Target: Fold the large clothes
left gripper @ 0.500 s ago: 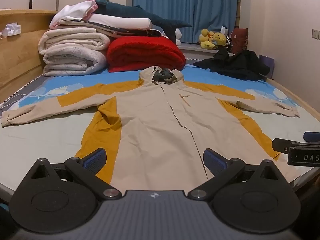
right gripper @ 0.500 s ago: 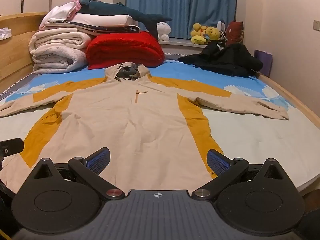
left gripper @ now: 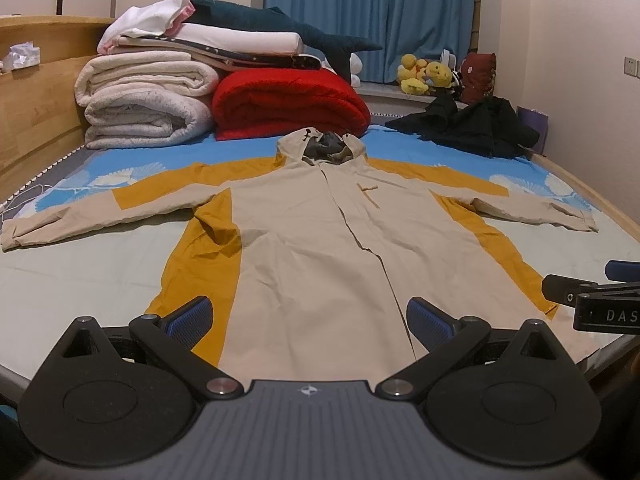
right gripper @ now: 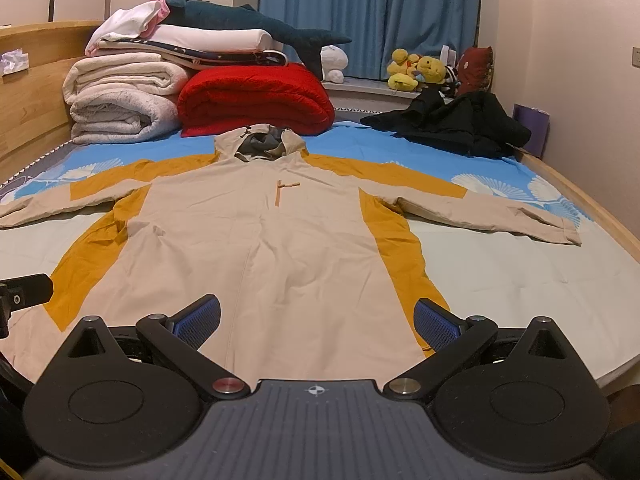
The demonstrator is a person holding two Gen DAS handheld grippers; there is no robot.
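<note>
A large beige hooded jacket with mustard-yellow panels (left gripper: pixel 304 240) lies flat and face up on the bed, sleeves spread out to both sides, hood towards the far end; it also shows in the right wrist view (right gripper: pixel 260 240). My left gripper (left gripper: pixel 308 318) is open and empty, hovering over the jacket's hem left of the zipper. My right gripper (right gripper: pixel 316 320) is open and empty over the hem's right part. The right gripper's side shows at the right edge of the left wrist view (left gripper: pixel 592 300).
The bed (left gripper: pixel 60 264) has a blue and grey sheet and a wooden frame (right gripper: pixel 592 204). Folded white quilts (left gripper: pixel 144 100), a red blanket (left gripper: pixel 288 104) and a shark plush (left gripper: pixel 280 28) are stacked at the far end. A black garment (left gripper: pixel 472 124) lies far right.
</note>
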